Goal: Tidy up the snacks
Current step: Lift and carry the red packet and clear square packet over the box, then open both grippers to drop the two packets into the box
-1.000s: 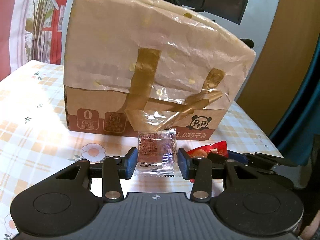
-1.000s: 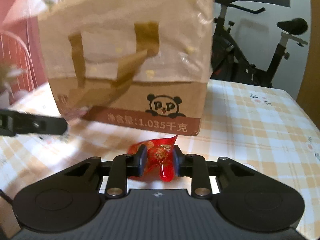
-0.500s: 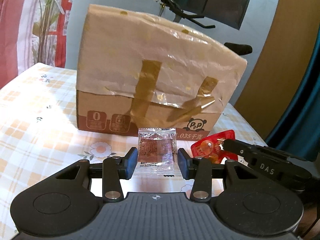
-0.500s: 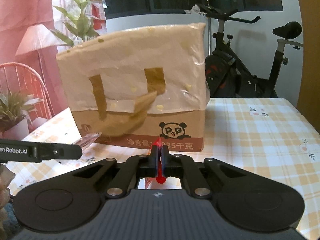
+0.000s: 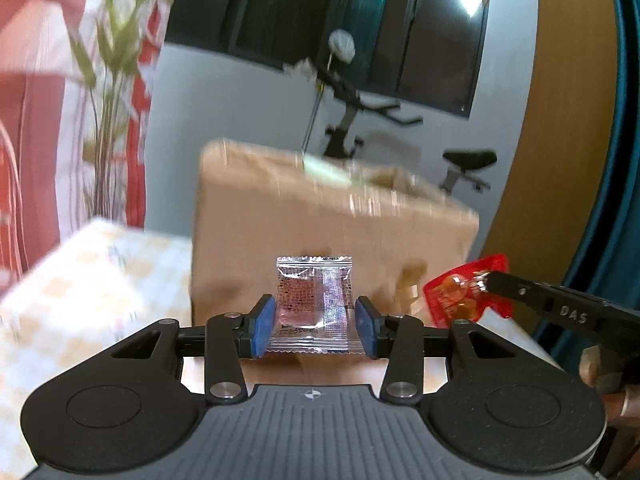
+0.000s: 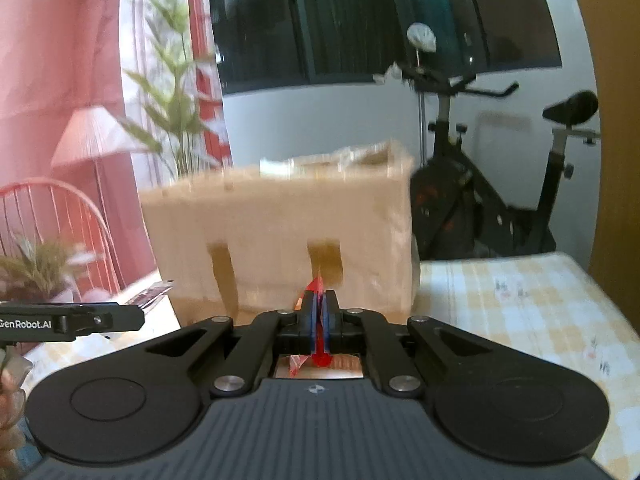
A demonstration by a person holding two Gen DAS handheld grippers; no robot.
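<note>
Left wrist view, reading from the left: a table with a pale yellow checked cloth (image 5: 92,280), then the big tan cardboard box wrapped in crinkled plastic (image 5: 320,224), blurred, standing on it. In front of the box the left gripper (image 5: 315,326) has its blue pads pressed against both edges of a clear square snack sachet with a reddish printed panel (image 5: 314,300), holding it upright and off the table. Just to the right, a shiny red snack packet (image 5: 460,292) is pinched at the tip of the right gripper (image 5: 486,280), whose black finger reaches in from the right edge. From the right wrist, the left gripper's black finger (image 6: 80,322) pokes in at the far left with the sachet's silvery edge beyond it; the box fills the middle, and the right gripper's jaws are squeezed nearly together on the red packet, seen edge-on. A black exercise bike (image 6: 500,200) stands behind the table to the right.
</note>
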